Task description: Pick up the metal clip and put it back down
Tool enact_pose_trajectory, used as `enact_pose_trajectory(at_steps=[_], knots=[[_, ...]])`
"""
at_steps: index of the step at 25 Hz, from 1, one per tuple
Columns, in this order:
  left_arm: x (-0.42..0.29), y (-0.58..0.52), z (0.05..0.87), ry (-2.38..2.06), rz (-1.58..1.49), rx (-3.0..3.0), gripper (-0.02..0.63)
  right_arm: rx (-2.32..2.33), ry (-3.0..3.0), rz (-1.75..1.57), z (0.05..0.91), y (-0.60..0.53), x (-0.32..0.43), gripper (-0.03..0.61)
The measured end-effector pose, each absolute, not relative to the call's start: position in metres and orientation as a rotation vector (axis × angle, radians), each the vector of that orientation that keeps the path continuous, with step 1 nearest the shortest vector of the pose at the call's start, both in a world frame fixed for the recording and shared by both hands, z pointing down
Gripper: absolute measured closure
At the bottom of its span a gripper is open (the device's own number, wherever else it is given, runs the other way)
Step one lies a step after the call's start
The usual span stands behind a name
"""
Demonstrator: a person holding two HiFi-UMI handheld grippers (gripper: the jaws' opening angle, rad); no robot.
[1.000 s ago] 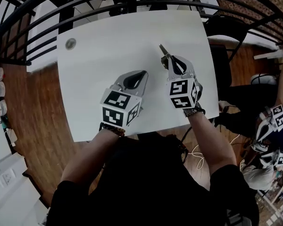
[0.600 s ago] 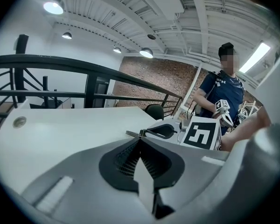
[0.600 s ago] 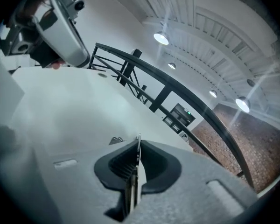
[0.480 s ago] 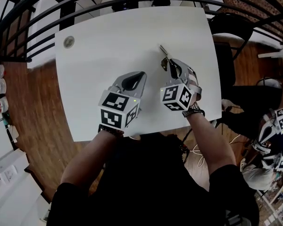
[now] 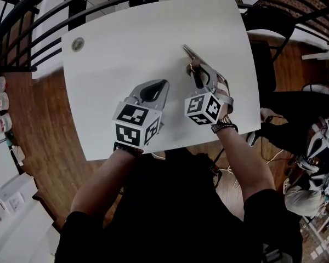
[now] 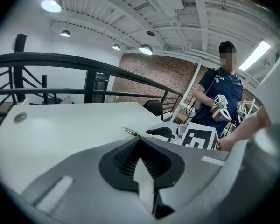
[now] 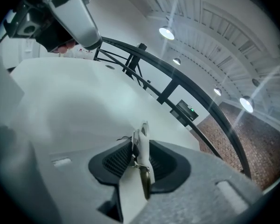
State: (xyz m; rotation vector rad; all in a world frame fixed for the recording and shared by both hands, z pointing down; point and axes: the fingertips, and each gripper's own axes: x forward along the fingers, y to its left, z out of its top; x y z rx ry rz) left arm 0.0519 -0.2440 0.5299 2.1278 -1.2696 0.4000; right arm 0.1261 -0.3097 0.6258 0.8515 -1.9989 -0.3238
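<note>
Now: metal clip (image 7: 142, 146) between just-opened jaws, right gripper (image 5: 197, 73).

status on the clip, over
Left gripper shut, empty. Right gripper jaws just opened, metal clip between them, at the table. Round disc far off, not blocking.

Metal clip (image 5: 191, 53) between right gripper's (image 5: 197, 71) parted jaws

One metal clip (image 5: 189, 52), two hand-held grippers (image 5: 163, 84) (image 5: 195, 70), one table (image 5: 126, 43).
</note>
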Motion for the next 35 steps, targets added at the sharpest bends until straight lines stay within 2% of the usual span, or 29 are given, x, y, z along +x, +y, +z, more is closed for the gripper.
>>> enact_pose_trajectory(at_steps=[12, 16, 18, 35], knots=[[0.041, -0.22, 0.499, -1.241, 0.388, 2.202, 0.597, 0.971, -2.033, -0.256, 0.575, -0.273, 0.119, 0.476], [0.035, -0.2, 0.478, -1.205, 0.374, 2.261, 0.595, 1.084, -2.063, -0.208, 0.533, -0.247, 0.11, 0.564], [0.029, -0.187, 0.466, -1.181, 0.37, 2.297, 0.597, 1.125, -2.079, -0.173, 0.517, -0.23, 0.103, 0.584], [0.015, -0.058, 0.401, -1.028, 0.362, 2.554, 0.597, 1.453, -2.231, 0.05, 0.409, -0.075, 0.066, 0.586]])
